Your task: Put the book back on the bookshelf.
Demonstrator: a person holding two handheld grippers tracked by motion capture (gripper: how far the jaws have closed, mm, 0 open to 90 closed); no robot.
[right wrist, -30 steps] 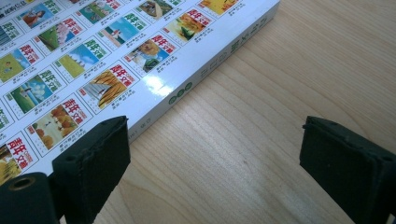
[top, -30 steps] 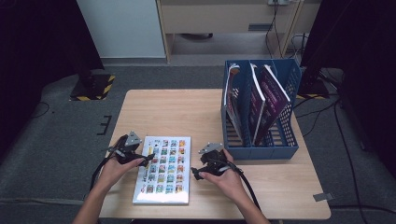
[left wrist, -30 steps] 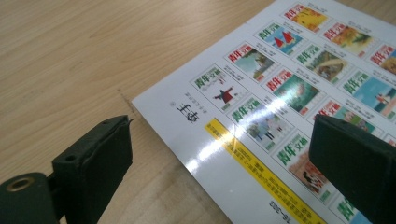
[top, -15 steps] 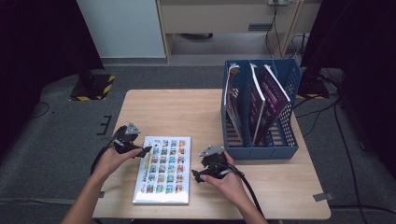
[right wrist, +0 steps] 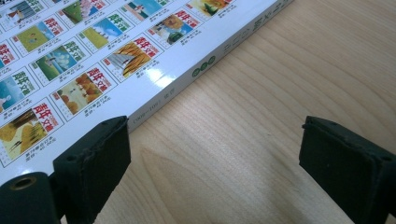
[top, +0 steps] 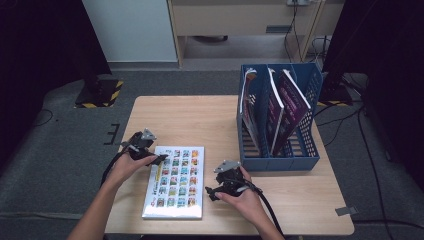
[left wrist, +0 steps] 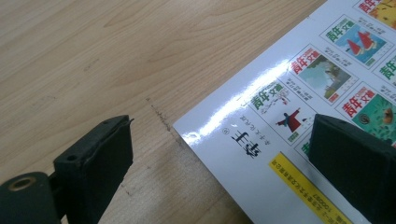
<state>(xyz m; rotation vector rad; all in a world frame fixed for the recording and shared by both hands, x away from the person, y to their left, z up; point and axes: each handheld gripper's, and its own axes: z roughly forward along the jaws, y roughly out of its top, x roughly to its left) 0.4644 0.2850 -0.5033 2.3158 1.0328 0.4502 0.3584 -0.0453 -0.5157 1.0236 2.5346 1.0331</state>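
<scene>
book: (top: 175,181) flat on the surface (top: 200,117), glossy white cover, grid of small coloured picture tiles with printed characters, yellow strip near one corner; thick white spine with small print
book vs jaws: lies between the two grippers; left gripper at its upper left corner, right gripper just off its right long edge
left gripper: (top: 161,159) jaws spread wide, holding nothing; in the left gripper view the book corner (left wrist: 299,121) sits in the gap between them, one jaw over bare wood, the other over the cover
right gripper: (top: 210,191) jaws spread wide, empty; in the right gripper view the spine edge (right wrist: 140,70) runs past the left jaw, the rest of the gap is bare wood
jaw pads: black, blocky, matte, rubbery-looking
surface: light wood grain, smooth, rectangular; faint dark scuff line just ahead of the left jaws
file rack: (top: 306,150) blue plastic, slotted walls, upright dividers, beyond the right gripper; holds leaning booklets, one purple cover
hard to tell: cover text too small to read in the high view; book cut off by the frame in both gripper views; contact between jaws and book cannot be made out; rack contents partly hidden by dividers
</scene>
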